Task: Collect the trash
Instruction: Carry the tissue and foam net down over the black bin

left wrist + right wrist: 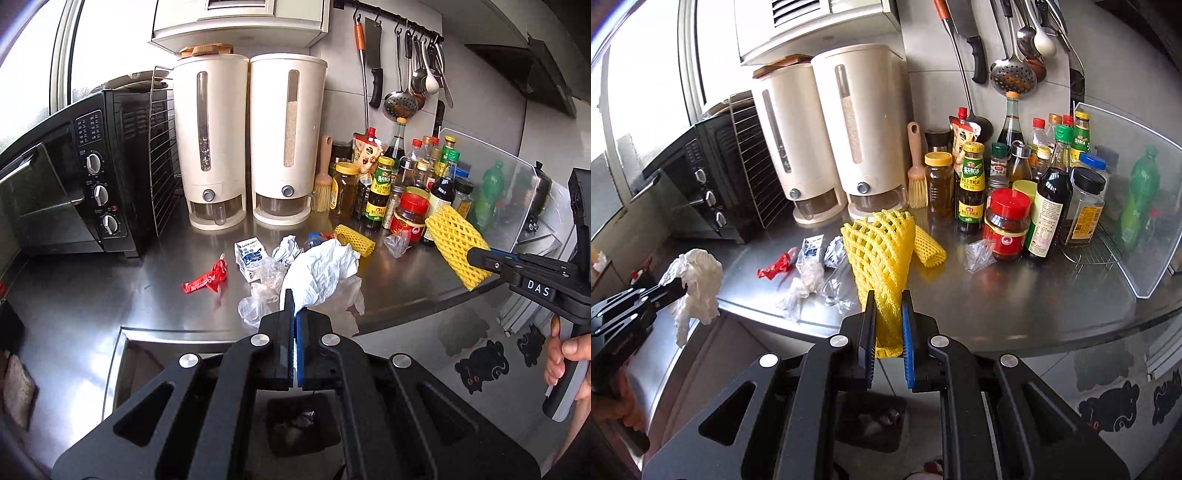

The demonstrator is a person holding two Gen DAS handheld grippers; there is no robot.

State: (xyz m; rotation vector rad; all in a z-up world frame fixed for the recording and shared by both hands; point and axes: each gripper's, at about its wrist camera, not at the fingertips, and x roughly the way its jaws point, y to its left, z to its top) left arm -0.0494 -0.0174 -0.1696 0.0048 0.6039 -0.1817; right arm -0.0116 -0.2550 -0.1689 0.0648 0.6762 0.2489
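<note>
Both grippers are lifted off the steel counter (92, 302) and tilt downward. The left gripper (293, 306), at lower centre of its view, is clamped fully on one white paper towel (321, 273). The right gripper (888, 306) stands narrowly apart, pinching one yellow foam net (882, 258); a hand (565, 354) grips its handle at the right edge. On the counter lie a second foam net (354, 240), one red wrapper (207, 278), one small carton (251, 256) and some clear plastic scraps. Two white dispensers (251, 140) stand at upper centre.

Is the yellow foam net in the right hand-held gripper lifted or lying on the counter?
Lifted. The right hand-held gripper pinches the yellow foam net by one end, clear of the steel counter.
</note>
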